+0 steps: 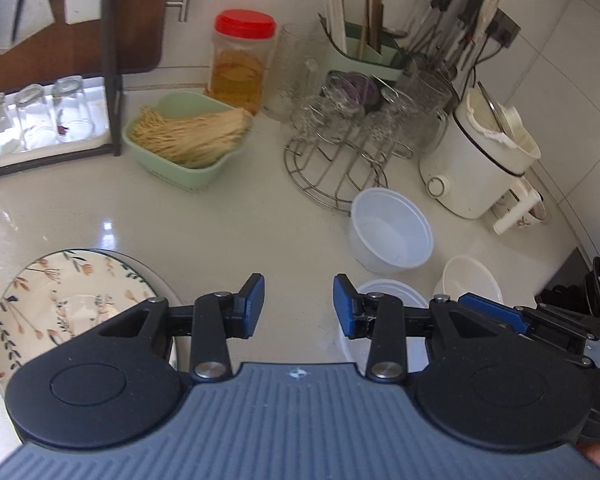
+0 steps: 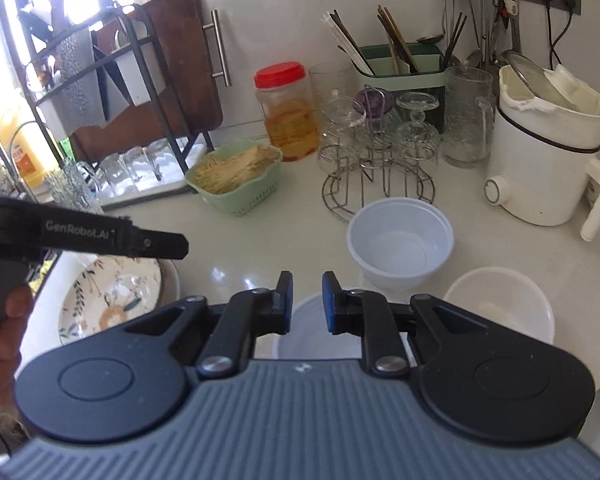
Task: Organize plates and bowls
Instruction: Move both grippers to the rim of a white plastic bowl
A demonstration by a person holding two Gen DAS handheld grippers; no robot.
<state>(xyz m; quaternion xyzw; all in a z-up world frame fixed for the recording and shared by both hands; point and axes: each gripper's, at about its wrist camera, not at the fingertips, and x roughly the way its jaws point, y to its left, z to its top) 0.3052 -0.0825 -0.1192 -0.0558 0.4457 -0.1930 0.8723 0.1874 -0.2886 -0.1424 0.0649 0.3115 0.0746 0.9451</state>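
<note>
1. Two grippers are over the table, neither holding anything. The left gripper has its jaws spread with bare table between them; the right gripper has its jaws nearly together, a narrow gap showing, nothing in it.
2. Task items: the floral plate lies left of the left gripper. Three white bowls lie around the right gripper: the deep bowl ahead, the cream bowl ahead-right, the low bowl directly beneath its jaws.
3. Risk, narrow jaws: the right gripper's gap may not admit a bowl rim. Likely result: the pads push the low bowl along the table instead of gripping it.
4. Risk, collision: in the right wrist view, the left gripper's body crosses just left of the right one. Converging on one bowl could knock them together.
5. Risk, thin plastic: the deep bowl looks light. A one-sided rim pinch could tip or flex it.
6. Risk, neighbours: the glass rack and cooker stand just beyond the deep bowl. An overshoot forward could strike them.
7. Risk, plate: its rim lies flat. A shallow pinch could slip off.
</note>
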